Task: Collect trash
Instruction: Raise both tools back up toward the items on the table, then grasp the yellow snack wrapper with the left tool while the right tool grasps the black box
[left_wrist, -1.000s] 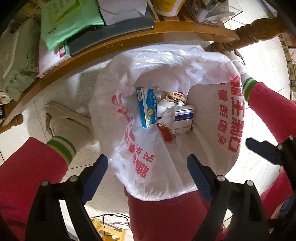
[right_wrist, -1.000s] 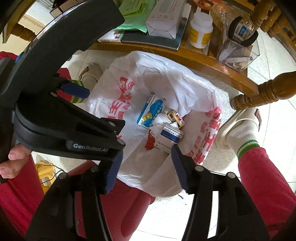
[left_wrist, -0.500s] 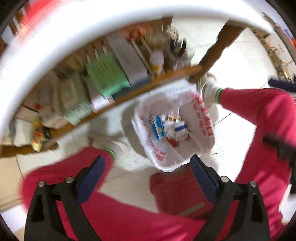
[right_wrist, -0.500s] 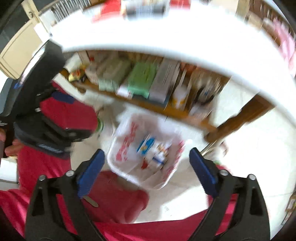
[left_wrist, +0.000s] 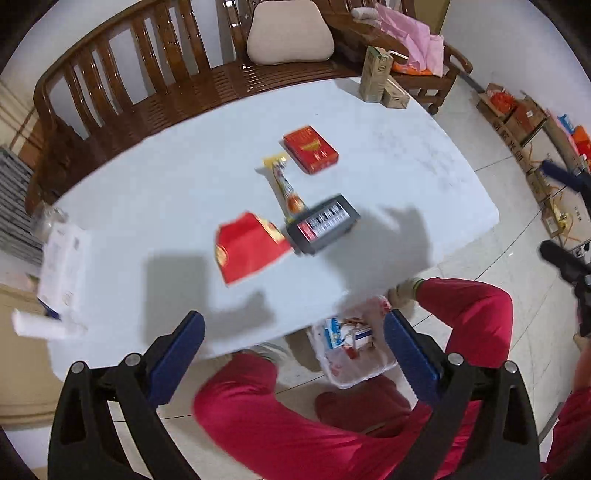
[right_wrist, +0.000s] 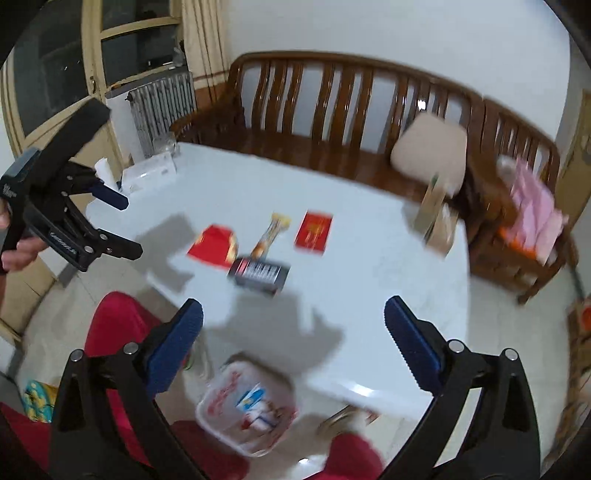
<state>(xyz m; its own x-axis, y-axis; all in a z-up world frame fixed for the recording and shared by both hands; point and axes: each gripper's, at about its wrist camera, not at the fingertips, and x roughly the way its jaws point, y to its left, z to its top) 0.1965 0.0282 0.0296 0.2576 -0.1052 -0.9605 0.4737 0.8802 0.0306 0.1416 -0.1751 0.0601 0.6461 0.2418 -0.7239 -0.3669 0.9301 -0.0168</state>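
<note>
Both grippers (left (left_wrist: 291, 354), right (right_wrist: 293, 341)) spread wide, grasping nothing. Below, bag (right_wrist: 247, 406) under near bench (left_wrist: 388, 155) edge. Ahead, mid-bench, four scraps: dark box (left_wrist: 322, 224) nearest, long axis crosswise, closer to right; envelope (left_wrist: 248, 248); wrapper (left_wrist: 282, 184) pointing away; red box (left_wrist: 311, 148) farthest.

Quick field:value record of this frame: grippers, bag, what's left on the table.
left gripper: open, empty, above table edge
right gripper: open, empty
trash bag: on floor below table, holds small boxes
table: white
on table: red box, snack wrapper, dark box, red packet
far corner: cartons
</note>
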